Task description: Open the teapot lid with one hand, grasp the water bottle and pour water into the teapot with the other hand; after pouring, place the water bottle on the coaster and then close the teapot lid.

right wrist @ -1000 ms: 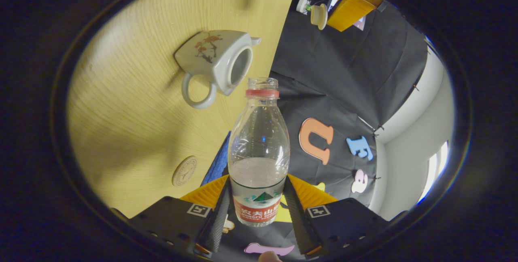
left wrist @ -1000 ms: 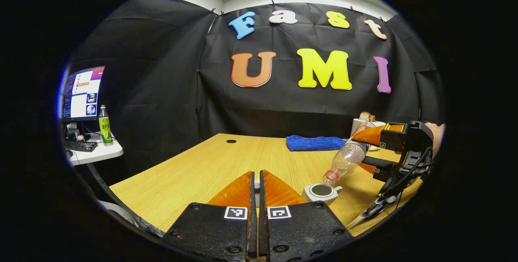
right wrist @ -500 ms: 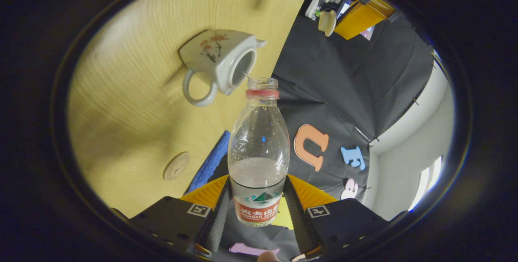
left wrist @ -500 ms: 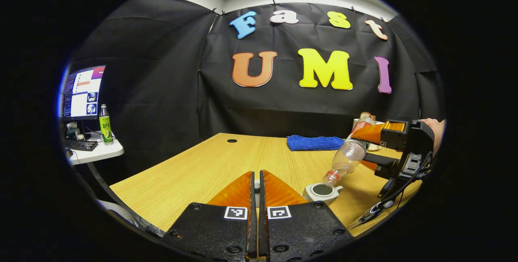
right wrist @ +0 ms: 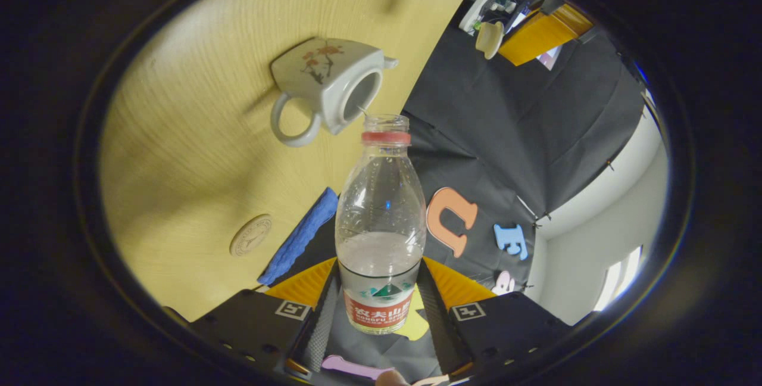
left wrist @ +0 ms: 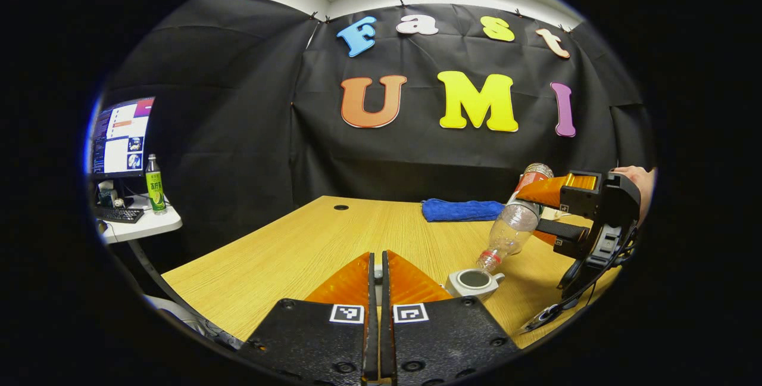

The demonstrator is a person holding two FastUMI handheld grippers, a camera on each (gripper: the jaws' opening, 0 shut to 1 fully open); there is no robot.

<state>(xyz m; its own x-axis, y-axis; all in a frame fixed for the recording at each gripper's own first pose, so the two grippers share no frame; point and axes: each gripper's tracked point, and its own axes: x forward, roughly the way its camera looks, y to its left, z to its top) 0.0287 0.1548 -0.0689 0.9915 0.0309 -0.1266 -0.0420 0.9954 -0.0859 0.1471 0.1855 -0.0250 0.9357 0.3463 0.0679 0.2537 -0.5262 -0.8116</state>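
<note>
The right claw (right wrist: 379,290) was clamped on the lower body of the water bottle (right wrist: 381,219), tipped steeply so that the uncapped neck pointed down at the open mouth of the white teapot (right wrist: 328,81) on the wooden table (right wrist: 196,153), with a hand (left wrist: 636,179) partly visible behind it in the left gripper view. The left claw (left wrist: 376,273) was held level above the near table edge, its fingers almost touching around a small pale piece, apparently the teapot lid (right wrist: 489,38). A round coaster (right wrist: 250,234) lay beside a folded blue cloth (right wrist: 297,237) on the table.
</note>
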